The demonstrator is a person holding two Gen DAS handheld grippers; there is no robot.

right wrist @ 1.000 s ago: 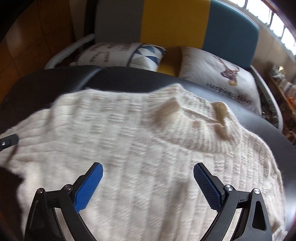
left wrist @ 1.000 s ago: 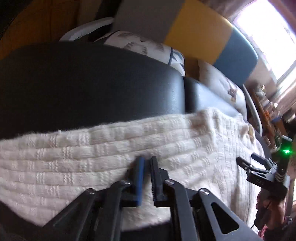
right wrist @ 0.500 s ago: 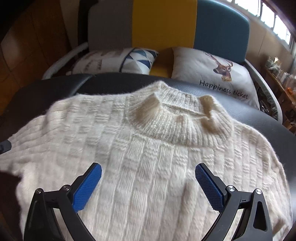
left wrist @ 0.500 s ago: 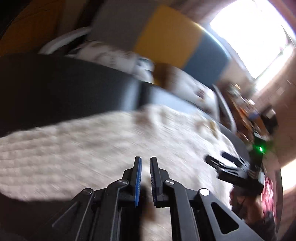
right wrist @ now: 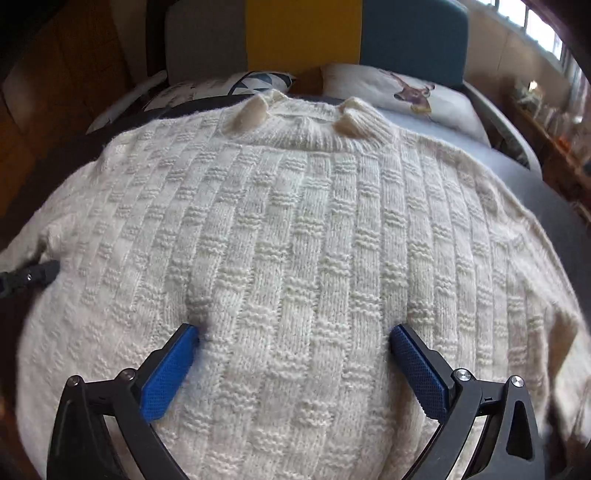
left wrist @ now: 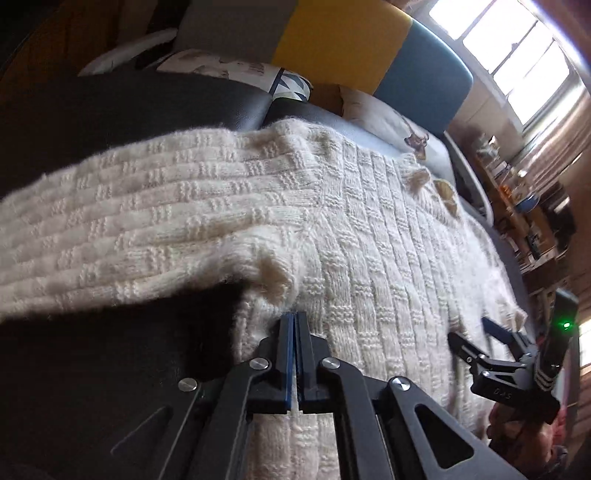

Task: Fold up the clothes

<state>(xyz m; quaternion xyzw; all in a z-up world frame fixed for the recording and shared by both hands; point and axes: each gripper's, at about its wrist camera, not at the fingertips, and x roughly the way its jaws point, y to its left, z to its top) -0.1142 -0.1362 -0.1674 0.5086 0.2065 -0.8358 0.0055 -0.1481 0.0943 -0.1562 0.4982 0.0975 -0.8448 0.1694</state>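
**Sweater laid flat, sleeve fold comes next**

The cream knit sweater lies face up across the black padded surface, collar pointing away from me toward the sofa. My left gripper sits at the sweater's underarm, where the sleeve branches off the body — its jaws are pressed together, and I can't make out any knit caught between them; they look to rest at the fabric's edge. My right gripper hovers over the lower chest with its blue pads spread wide, tips pressing lightly into the knit, holding nothing.

I judge the step in hand to be smoothing and getting ready to fold the sleeve in. To do it well I should take the sleeve well out from the underarm, not at the thick seam, and carry it across the chest in one sweep while the right gripper pins the body so the loose knit doesn't drag or bunch. This wool is soft and stretchy — a pinch of one layer only would pull it out of shape.

Beyond the collar stand two cushions, one with a deer print, against the grey, yellow and blue sofa back. Nothing lies on the sweater itself; the sleeve draping off toward the surface's edge is the only awkward part.
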